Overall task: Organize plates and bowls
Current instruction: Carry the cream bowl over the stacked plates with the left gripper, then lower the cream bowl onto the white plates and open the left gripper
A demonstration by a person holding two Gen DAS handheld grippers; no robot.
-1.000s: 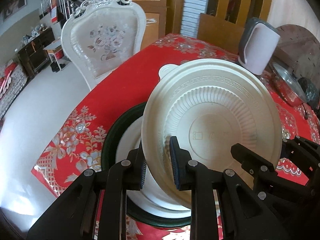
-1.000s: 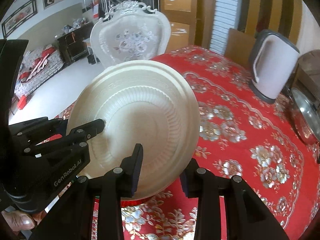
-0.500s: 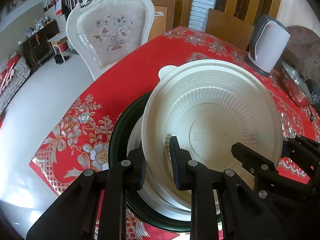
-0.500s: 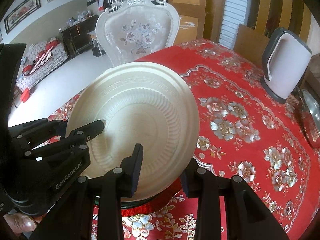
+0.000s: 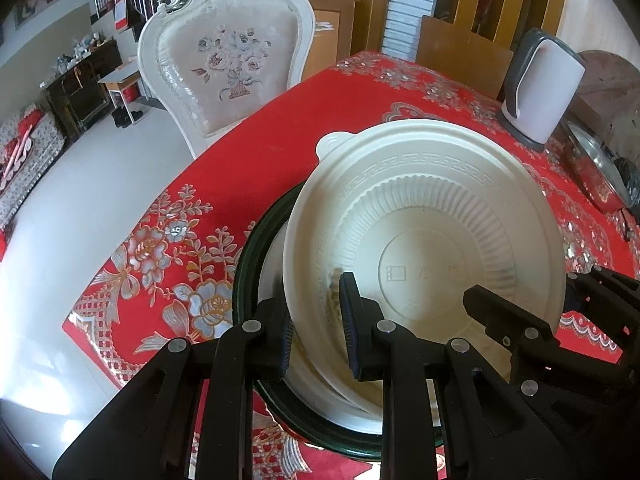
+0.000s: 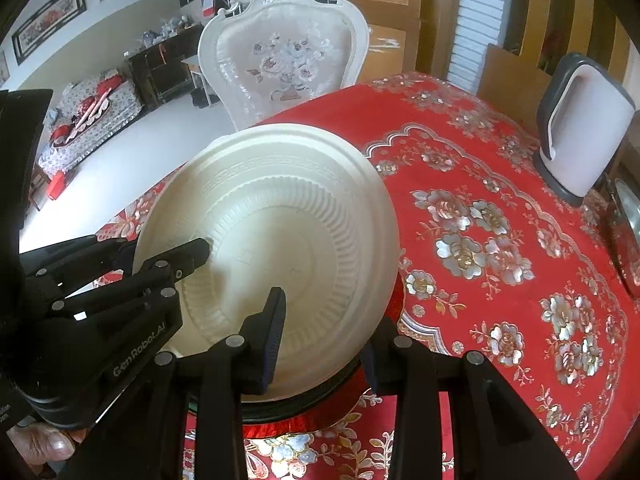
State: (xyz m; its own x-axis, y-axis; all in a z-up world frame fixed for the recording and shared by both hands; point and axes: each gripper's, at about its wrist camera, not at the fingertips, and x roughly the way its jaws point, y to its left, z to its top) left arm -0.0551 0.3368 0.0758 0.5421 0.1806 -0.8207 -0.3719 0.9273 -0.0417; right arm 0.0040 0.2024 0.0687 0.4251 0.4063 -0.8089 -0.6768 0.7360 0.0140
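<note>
A cream ribbed plastic bowl (image 5: 432, 240) is held tilted over a dark green-rimmed plate (image 5: 248, 256) on the red floral tablecloth. My left gripper (image 5: 316, 328) is shut on the bowl's left rim, one finger inside, one outside. My right gripper (image 6: 324, 332) straddles the bowl's right rim (image 6: 384, 264), jaws apart around it. The bowl (image 6: 272, 248) fills the right wrist view, with the left gripper's fingers (image 6: 188, 256) on it. The dark plate's edge (image 6: 304, 400) shows beneath.
A white-and-grey kettle (image 5: 540, 92) stands at the table's far right, also in the right wrist view (image 6: 580, 136). A steel lid (image 5: 596, 172) lies beside it. A white ornate chair (image 5: 224, 76) stands at the table's far edge. The table edge drops to the floor at left.
Both grippers and the bowl have come down closer to the dark plate; the bowl's lower edge now sits nearly inside it. The grip has not changed.
</note>
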